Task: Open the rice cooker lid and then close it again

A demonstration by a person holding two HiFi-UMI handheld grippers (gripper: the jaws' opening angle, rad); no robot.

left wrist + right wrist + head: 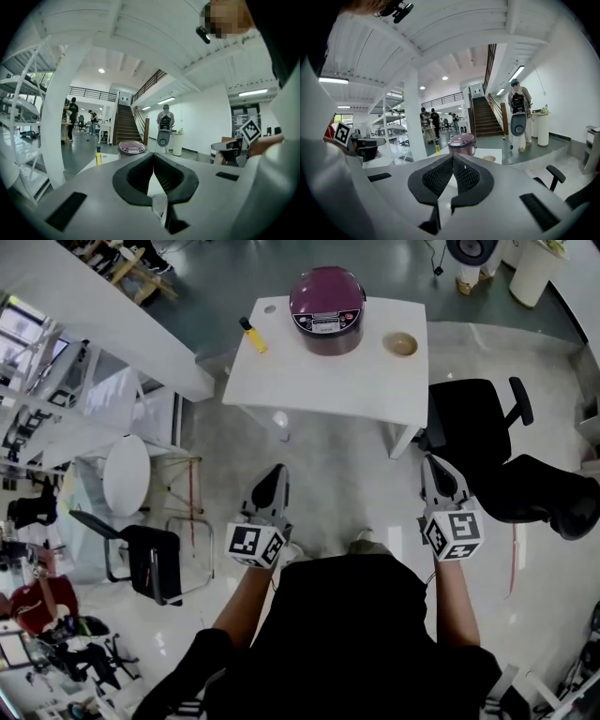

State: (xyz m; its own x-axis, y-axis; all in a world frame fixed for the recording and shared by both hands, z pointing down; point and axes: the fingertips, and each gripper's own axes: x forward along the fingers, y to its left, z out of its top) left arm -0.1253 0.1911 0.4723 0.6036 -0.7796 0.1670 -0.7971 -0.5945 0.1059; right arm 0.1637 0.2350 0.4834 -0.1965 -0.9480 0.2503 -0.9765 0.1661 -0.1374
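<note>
Bare floor (328, 460) lies between the white table (328, 385) and the left gripper (277, 474) and right gripper (433, 465), which both stand well short of the table's near edge, jaws together. On the tabletop the rice cooker (326, 307) occupies the far middle. A yellow bottle (253, 336) stands to its left and a small bowl (400, 344) to its right, each apart from it, with a bare strip along the near edge. A black office chair (473, 418) stands against the table's right corner, just ahead of the right gripper. A white beam (112, 329) and a round white table (127, 474) stand off to the left, well apart from the left gripper.
</note>
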